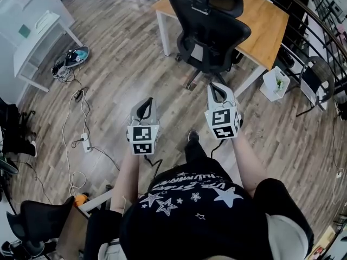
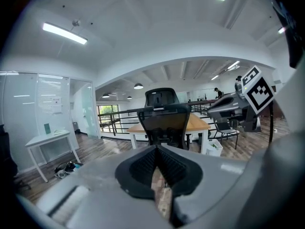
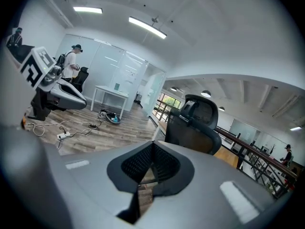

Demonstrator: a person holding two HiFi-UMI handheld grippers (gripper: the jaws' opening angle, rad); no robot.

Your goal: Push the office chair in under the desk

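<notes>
**Position.** The black mesh-backed office chair with headrest [image 1: 209,28] stands on the wood-plank floor at the near side of the wooden-topped table with white legs [image 1: 265,20]. Its back is turned to the person. The backrest hides the seat, so I cannot tell how much of it is already under the top. The chair is well apart from both hands.

**Tongs.** The left tongs [image 1: 148,100] and right tongs [image 1: 215,86] are held out side by side, pointing at the chair. Both are closed with nothing between them, and only floor shows past the pads in each gripper view.

**Handling, as judged.**
- The chair looks moderately heavy, but it sits on a wheeled base and should roll readily on the hard floor.
- It likely swivels on its column, so a push off centre would probably turn the seat rather than drive it forward.
- The mesh panel will give under pressure, and the headrest appears jointed. Neither is a sound contact point.

**Recommended contact.** No grasp is needed. Closed tips should bear on the stiff outer frame of the backrest, one on each side at matching height.

**Hazards.** The armrests may catch the table's edge. A white waste bin [image 1: 275,84] stands beside the right-hand table leg.
</notes>
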